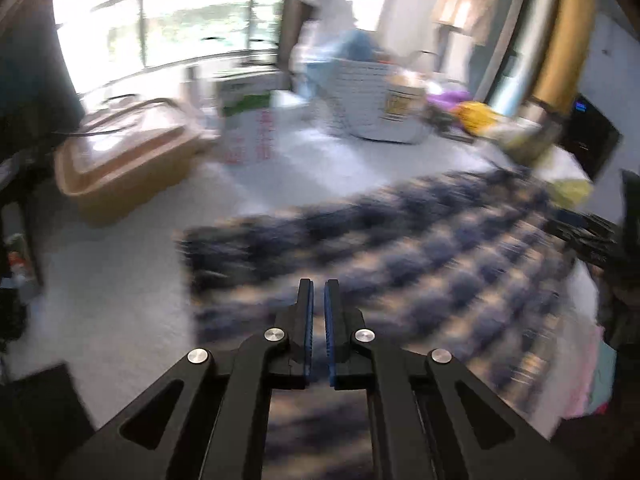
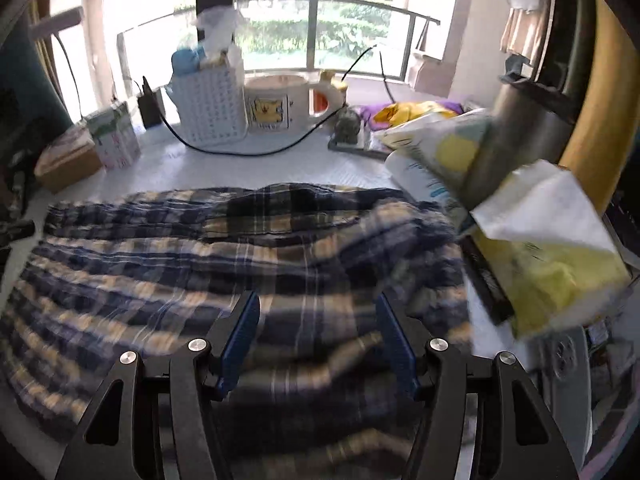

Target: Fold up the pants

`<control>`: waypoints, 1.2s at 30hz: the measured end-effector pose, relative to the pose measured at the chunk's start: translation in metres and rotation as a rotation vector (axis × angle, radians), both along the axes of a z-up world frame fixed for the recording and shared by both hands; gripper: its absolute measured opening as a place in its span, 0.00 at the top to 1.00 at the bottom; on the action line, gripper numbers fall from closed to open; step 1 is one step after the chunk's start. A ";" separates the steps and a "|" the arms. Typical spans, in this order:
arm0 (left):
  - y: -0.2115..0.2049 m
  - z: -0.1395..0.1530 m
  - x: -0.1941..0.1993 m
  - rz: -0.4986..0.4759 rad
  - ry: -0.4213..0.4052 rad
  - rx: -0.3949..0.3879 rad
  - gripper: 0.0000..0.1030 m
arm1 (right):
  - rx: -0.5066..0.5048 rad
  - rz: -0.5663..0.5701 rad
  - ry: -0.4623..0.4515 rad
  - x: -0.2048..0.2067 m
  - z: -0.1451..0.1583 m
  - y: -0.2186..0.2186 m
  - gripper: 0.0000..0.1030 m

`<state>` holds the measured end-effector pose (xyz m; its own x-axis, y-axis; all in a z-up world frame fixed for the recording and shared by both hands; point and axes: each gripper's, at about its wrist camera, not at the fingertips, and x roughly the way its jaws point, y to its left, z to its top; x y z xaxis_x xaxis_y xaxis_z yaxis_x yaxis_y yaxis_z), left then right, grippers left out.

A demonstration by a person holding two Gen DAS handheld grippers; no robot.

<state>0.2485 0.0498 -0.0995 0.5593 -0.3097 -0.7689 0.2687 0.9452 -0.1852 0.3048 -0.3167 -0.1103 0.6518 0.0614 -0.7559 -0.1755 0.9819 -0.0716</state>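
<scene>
The plaid pants (image 2: 248, 248) lie spread across the white table surface (image 2: 280, 168), already doubled into a broad, rumpled slab, with a ridge of cloth bunched along the far edge. The left gripper (image 1: 318, 292) hangs above them with its jaws drawn nearly together and nothing visible between the blue pads; the right gripper (image 2: 316, 308) hangs over the near part of the cloth with its jaws standing moderately wide, also empty.

The main risk from here seems to be clutter. Just to the right of the pants sit a yellow-and-white crinkly packet (image 2: 552, 264) and a dark metal cylinder (image 2: 520, 136), so a fold swung that way could drag them or catch on them. A black cable (image 2: 240, 152) loops across the table behind the pants, near a white lattice basket (image 2: 208, 108) and a large mug (image 2: 280, 100); pushing the cloth far back could snag it. Both views are smeared by motion, so a grab taken in haste may pinch only the top layer and pull the stack askew.

The cloth looks thin, soft and woven, navy and tan check with fine pale lines, wrinkling readily and unlikely to hold a crisp crease. The table cover appears smooth and faintly ribbed. The gripper pads are ridged blue strips on black angular arms with bright round pins
</scene>
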 end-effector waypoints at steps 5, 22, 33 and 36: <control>-0.034 -0.014 -0.028 -0.065 0.048 -0.036 0.95 | 0.024 0.021 -0.037 -0.042 0.012 -0.003 0.39; -0.003 -0.029 -0.098 0.036 0.066 -0.081 0.95 | 0.253 0.131 0.124 -0.101 -0.044 0.049 0.38; 0.001 -0.037 -0.109 0.044 0.067 -0.102 0.95 | 0.225 0.128 0.063 -0.092 -0.050 0.082 0.41; 0.000 -0.036 -0.111 0.036 0.064 -0.106 0.95 | 0.142 0.114 0.030 -0.095 -0.051 0.088 0.83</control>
<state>0.1373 0.0498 -0.1357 0.5224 -0.3715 -0.7676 0.2197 0.9284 -0.2998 0.2103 -0.2290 -0.1614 0.6115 0.2413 -0.7535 -0.2861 0.9554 0.0738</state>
